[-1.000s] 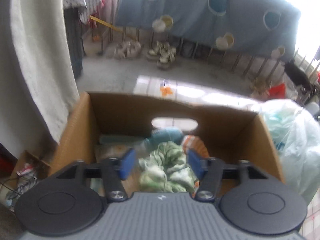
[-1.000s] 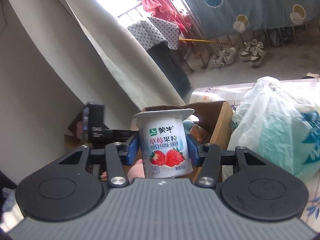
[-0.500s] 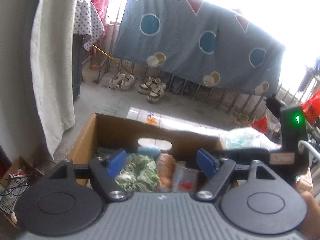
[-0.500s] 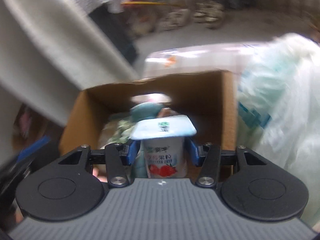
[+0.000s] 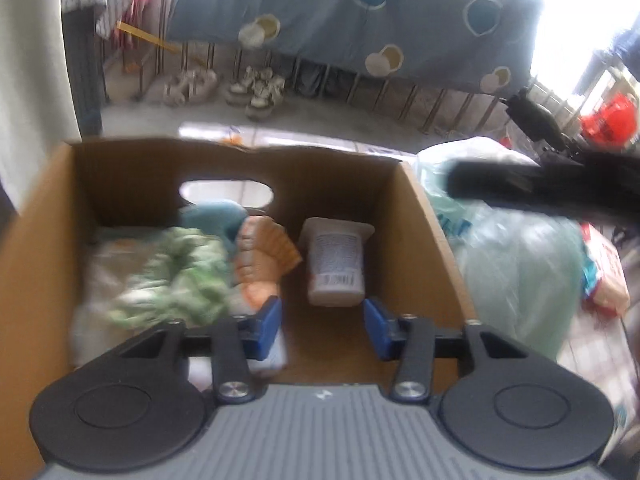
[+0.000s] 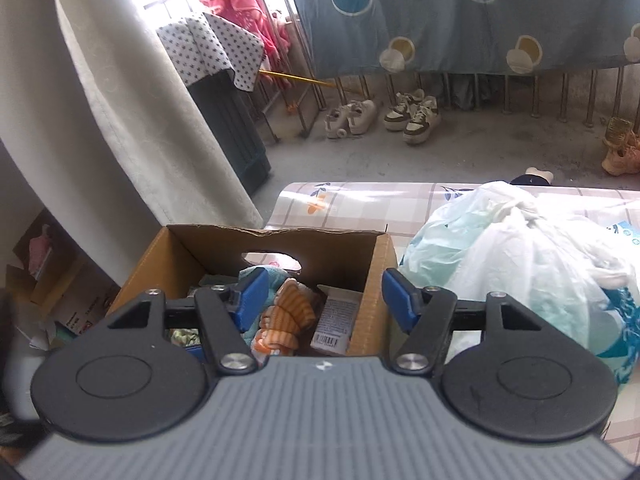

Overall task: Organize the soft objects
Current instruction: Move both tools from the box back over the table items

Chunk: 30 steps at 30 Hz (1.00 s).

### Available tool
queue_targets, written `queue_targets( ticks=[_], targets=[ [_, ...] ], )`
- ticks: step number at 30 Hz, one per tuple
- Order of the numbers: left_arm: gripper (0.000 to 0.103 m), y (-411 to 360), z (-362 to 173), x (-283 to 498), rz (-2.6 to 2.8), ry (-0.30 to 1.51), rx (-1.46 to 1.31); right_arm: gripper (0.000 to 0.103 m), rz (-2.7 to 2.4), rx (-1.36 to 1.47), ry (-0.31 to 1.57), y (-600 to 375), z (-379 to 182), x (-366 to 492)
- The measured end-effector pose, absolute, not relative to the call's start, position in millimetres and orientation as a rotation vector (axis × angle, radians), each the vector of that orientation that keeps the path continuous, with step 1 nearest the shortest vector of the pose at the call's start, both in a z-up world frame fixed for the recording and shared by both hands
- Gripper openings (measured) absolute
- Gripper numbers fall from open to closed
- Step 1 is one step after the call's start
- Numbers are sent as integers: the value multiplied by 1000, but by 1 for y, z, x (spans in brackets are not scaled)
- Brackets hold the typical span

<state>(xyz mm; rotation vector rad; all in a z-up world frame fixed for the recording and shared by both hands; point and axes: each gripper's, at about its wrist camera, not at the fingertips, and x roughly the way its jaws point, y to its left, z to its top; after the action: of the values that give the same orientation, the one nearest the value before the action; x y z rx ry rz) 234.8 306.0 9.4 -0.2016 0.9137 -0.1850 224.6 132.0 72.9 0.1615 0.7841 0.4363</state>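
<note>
A brown cardboard box (image 5: 424,216) sits on the table and shows in the right wrist view (image 6: 376,264) too. In it lie a green crumpled cloth (image 5: 176,276), an orange striped soft item (image 5: 260,260), a teal soft item (image 5: 216,216) and a white yogurt cup (image 5: 336,264) on its side, also seen in the right wrist view (image 6: 336,320). My left gripper (image 5: 322,328) is open and empty, low over the box's near edge. My right gripper (image 6: 320,296) is open and empty, above and behind the box.
A large white and green plastic bag (image 6: 520,256) lies right of the box on the checked tablecloth (image 6: 360,204). A pale curtain (image 6: 132,120) hangs at the left. Shoes (image 6: 384,116) and a hanging blue sheet (image 6: 480,12) are beyond the table.
My right gripper let go of the yogurt cup, which now lies in the box, and has opened and pulled back. My left gripper has dropped lower toward the box.
</note>
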Motion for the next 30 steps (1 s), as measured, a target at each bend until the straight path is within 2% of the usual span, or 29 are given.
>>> queue_targets(
  ticks=[3,4,5,7,9,11,13,16,22,24,25,26,29,30],
  targets=[
    [52,296,-11,268,-226,945,-233,56,457,159,775,115,80,215],
    [49,293,-18,279,-225,972,-231,56,458,166,767,110,82,211],
    [38,292,-25,287,-202,990,-238,56,459,172,760,108,82,209],
    [39,296,-35,294,-166,994,-317,56,463,198,743,94,88,204],
    [31,298,-33,292,-100,971,-345,56,473,216,731,78,93,199],
    [10,293,-26,287,-44,922,-305,56,463,198,699,66,101,191],
    [12,288,-22,289,-25,932,-271,56,446,183,665,52,110,182],
    [27,288,-13,280,-10,929,-269,56,425,256,658,16,117,175],
    [28,264,37,223,-34,792,-56,56,298,266,600,-82,124,153],
    [34,251,56,204,-73,746,-12,56,221,227,588,-120,118,149],
    [42,243,65,196,-104,732,5,56,187,199,593,-138,115,148],
    [49,234,74,190,-135,717,23,57,155,180,602,-157,110,148],
    [51,202,93,176,-203,661,73,66,111,66,652,-199,93,152],
    [52,190,97,172,-226,643,90,73,91,4,658,-209,87,154]
  ],
)
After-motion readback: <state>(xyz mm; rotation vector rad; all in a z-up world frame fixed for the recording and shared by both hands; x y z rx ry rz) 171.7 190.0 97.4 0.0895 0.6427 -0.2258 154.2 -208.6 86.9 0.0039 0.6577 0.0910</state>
